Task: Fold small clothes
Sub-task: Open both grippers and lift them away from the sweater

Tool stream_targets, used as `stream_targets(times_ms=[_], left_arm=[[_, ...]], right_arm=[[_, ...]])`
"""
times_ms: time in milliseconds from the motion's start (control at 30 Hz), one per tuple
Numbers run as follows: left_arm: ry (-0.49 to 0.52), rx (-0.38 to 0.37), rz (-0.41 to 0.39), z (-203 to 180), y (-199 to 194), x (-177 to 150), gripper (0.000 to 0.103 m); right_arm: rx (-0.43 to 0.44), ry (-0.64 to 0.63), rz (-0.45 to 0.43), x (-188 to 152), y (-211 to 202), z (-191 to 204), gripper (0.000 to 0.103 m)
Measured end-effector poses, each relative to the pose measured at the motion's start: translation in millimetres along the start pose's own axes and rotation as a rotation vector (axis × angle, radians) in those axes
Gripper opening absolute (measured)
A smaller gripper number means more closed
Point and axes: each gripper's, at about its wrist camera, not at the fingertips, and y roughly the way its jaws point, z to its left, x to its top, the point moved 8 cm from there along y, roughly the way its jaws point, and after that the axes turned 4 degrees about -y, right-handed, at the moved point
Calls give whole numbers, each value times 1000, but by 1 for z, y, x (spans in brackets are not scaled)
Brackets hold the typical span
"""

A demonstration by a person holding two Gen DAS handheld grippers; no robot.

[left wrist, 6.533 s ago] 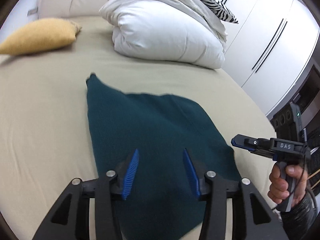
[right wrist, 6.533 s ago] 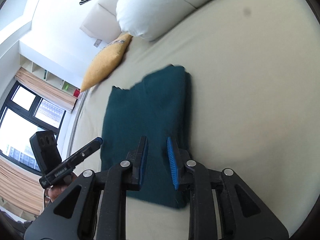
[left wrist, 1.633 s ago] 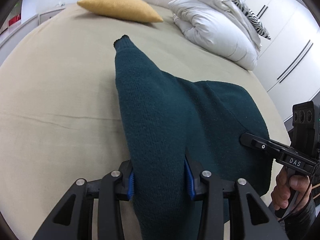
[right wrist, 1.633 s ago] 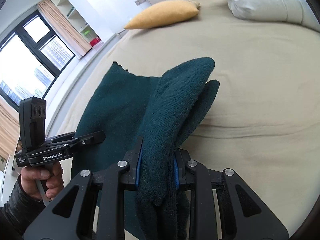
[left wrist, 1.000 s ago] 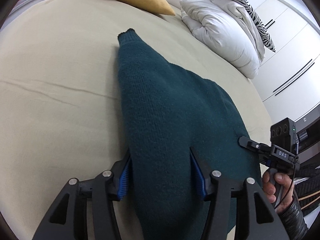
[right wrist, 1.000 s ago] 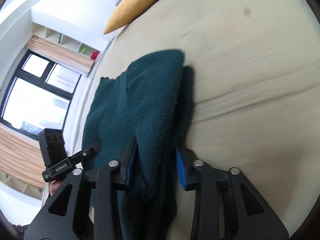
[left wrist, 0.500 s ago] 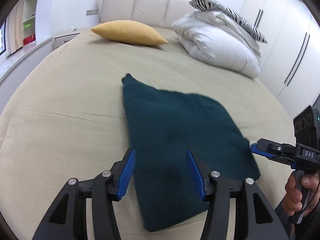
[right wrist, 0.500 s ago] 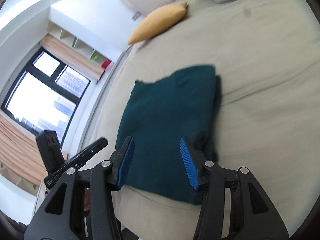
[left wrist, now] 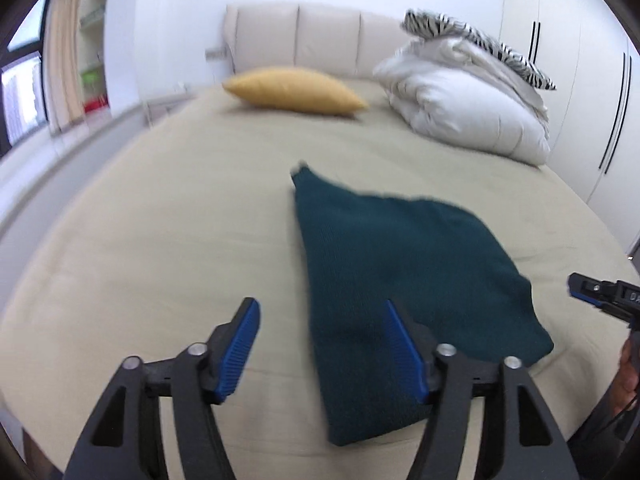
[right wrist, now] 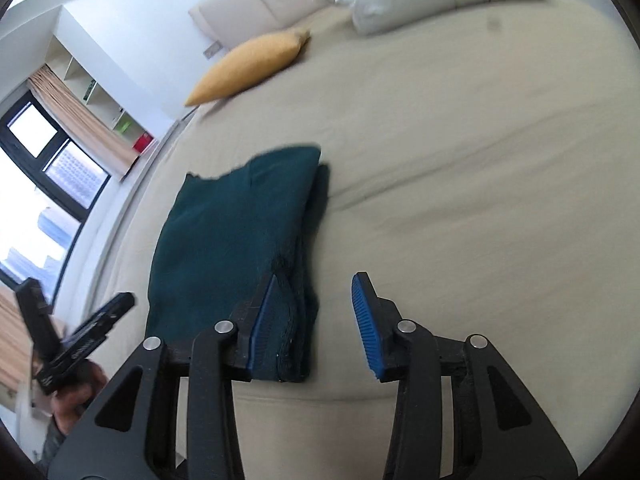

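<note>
One folded teal garment [left wrist: 404, 264] is laid on the bed [left wrist: 168, 208], near one yellow cushion [left wrist: 294, 90]. Nothing is held by the left gripper [left wrist: 320, 350], whose jaws are opening, or the right gripper [right wrist: 316, 324], whose jaws are closing.

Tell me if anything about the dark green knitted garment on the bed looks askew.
Slightly. The dark green knitted garment lies folded on the beige bed, but one far corner pokes out past the fold, and layers along its right edge are staggered.

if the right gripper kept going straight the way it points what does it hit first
Most likely the bare beige bed sheet, just beside the folded teal sweater. The right gripper angles downward, its closing fingers holding nothing; the sweater's edge lies by the left one, so depth leaves doubt.
</note>
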Motion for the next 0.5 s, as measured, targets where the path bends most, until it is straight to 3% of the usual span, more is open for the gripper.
stream_targets(times_ms=[33,100,133,200,300,400,500], left_arm=[[10,28,-62,0,-15,8,82],[28,71,-172,1,-43,21,103],[42,85,-232,-1,-58,28,103],[71,93,-302,-7,-80,38,103],[81,133,-354,-13,-109,57,103],[85,112,-390,-24,-135,75,103],[57,61,-345,-27,-141,86,103]], right_arm=[[-42,-37,-43,6,-13,6,40],[-103,-111,-114,19,-37,20,45],[-128,-149,-149,25,-51,27,50],[-187,-230,-247,37,-76,49,74],[-214,-308,-416,53,-120,82,99],[-263,-339,-565,66,-162,105,103],[-268,-360,-597,79,-188,121,103]])
